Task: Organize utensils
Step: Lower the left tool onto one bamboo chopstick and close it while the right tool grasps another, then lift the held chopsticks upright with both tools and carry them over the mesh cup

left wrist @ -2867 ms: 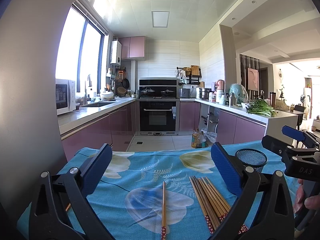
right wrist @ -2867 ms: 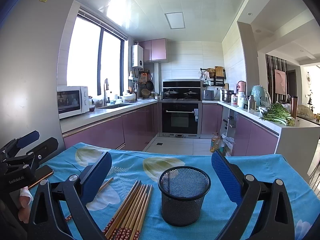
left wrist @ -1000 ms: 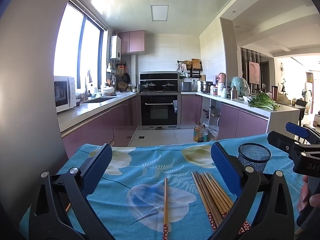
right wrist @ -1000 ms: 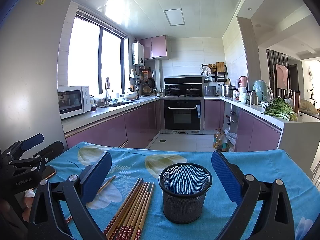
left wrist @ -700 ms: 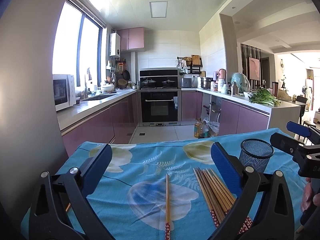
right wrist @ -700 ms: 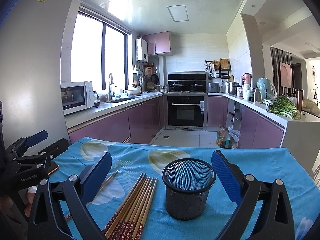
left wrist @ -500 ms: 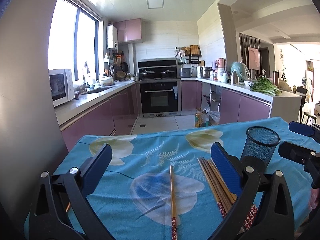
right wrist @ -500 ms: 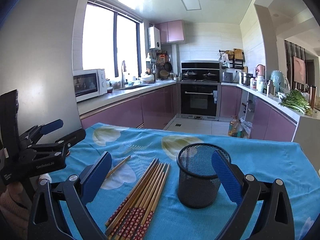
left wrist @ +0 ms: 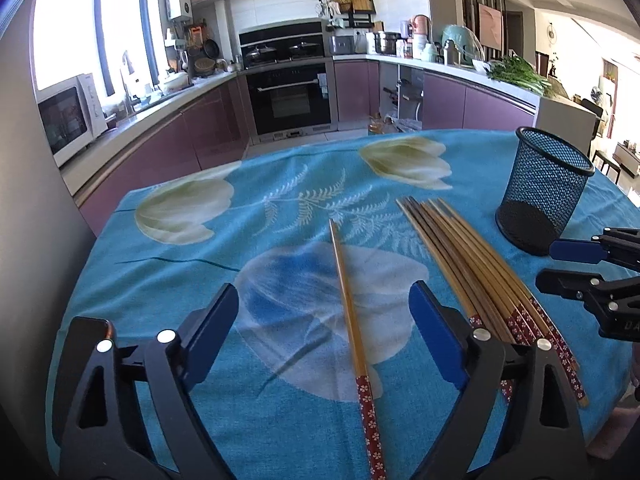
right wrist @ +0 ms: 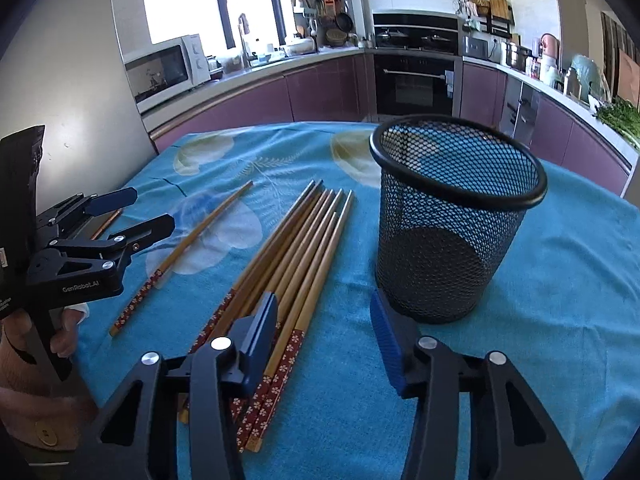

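On the blue flowered tablecloth a single wooden chopstick with a red patterned end lies apart from a bundle of several like it. A black mesh cup stands upright, empty, to the right of the bundle. My left gripper hovers over the single chopstick with its jaws closing and not touching it. My right gripper hangs low between the bundle and the mesh cup, jaws closing. Its left finger is over the bundle's red ends and nothing is pressed.
A person's hand holds the left gripper at the left of the right wrist view. Beyond the table's far edge are purple kitchen cabinets, a microwave and a built-in oven. Bare cloth lies right of the cup.
Both grippers have sunk toward the table and tipped downward, so the chopsticks and cup look nearer. Both pairs of jaws have narrowed, the right far more than the left.
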`<state>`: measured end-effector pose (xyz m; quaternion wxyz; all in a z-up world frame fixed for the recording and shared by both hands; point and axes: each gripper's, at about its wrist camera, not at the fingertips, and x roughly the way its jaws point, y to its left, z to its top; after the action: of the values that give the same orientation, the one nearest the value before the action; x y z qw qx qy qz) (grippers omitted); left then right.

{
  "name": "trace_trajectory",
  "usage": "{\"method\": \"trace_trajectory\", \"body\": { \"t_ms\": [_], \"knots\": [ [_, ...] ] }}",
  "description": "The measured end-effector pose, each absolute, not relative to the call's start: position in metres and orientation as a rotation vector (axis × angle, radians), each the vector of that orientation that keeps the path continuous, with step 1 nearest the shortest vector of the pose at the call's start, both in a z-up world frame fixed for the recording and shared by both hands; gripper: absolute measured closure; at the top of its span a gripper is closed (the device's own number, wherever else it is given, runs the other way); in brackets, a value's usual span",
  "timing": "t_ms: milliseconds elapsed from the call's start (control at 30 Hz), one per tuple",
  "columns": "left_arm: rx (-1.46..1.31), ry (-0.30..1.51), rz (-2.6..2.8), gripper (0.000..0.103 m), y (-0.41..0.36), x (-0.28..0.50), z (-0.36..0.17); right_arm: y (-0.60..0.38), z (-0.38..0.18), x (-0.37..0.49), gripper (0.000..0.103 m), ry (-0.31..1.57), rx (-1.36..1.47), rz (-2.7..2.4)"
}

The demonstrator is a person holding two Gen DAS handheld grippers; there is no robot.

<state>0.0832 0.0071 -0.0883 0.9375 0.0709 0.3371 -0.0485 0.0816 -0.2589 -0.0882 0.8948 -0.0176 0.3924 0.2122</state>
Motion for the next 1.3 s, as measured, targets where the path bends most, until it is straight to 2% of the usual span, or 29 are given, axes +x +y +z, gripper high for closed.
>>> {"method": "trace_trajectory", "body": {
  "t_ms": [67,233,300,367,400,533,633,700,833,933,967,1300],
  "knots": [
    [0.143,0.722,-0.113,0.028,0.005,0.09,-0.097,-0.256,-0.091,0.088,0.065,0.83,-0.042,0.436],
    [0.155,0.771,-0.143,0.039,-0.004,0.098,-0.105,-0.255,-0.096,0.096,0.068,0.867,-0.059,0.434],
    [0.163,0.796,-0.149,0.046,-0.008,0.103,-0.109,-0.255,-0.096,0.098,0.069,0.872,-0.062,0.429],
    [0.154,0.832,-0.165,0.059,-0.01,0.108,-0.114,-0.256,-0.096,0.098,0.069,0.879,-0.073,0.424],
    [0.149,0.847,-0.171,0.061,-0.011,0.108,-0.116,-0.256,-0.096,0.099,0.069,0.881,-0.078,0.418],
    [0.137,0.873,-0.187,0.063,-0.009,0.112,-0.12,-0.256,-0.095,0.1,0.07,0.896,-0.096,0.411],
    [0.136,0.882,-0.193,0.063,-0.011,0.118,-0.121,-0.249,-0.099,0.103,0.076,0.908,-0.123,0.41],
    [0.135,0.889,-0.198,0.064,-0.013,0.122,-0.12,-0.244,-0.1,0.105,0.076,0.898,-0.144,0.399],
    [0.123,0.9,-0.217,0.074,-0.015,0.128,-0.119,-0.242,-0.101,0.112,0.083,0.899,-0.121,0.403],
    [0.108,0.905,-0.226,0.087,-0.016,0.131,-0.119,-0.245,-0.101,0.116,0.094,0.907,-0.081,0.424],
    [0.102,0.906,-0.228,0.093,-0.016,0.132,-0.119,-0.246,-0.101,0.117,0.095,0.907,-0.071,0.425],
    [0.042,0.894,-0.248,0.095,-0.013,0.123,-0.11,-0.261,-0.087,0.11,0.097,0.868,0.016,0.461]
  ]
}}
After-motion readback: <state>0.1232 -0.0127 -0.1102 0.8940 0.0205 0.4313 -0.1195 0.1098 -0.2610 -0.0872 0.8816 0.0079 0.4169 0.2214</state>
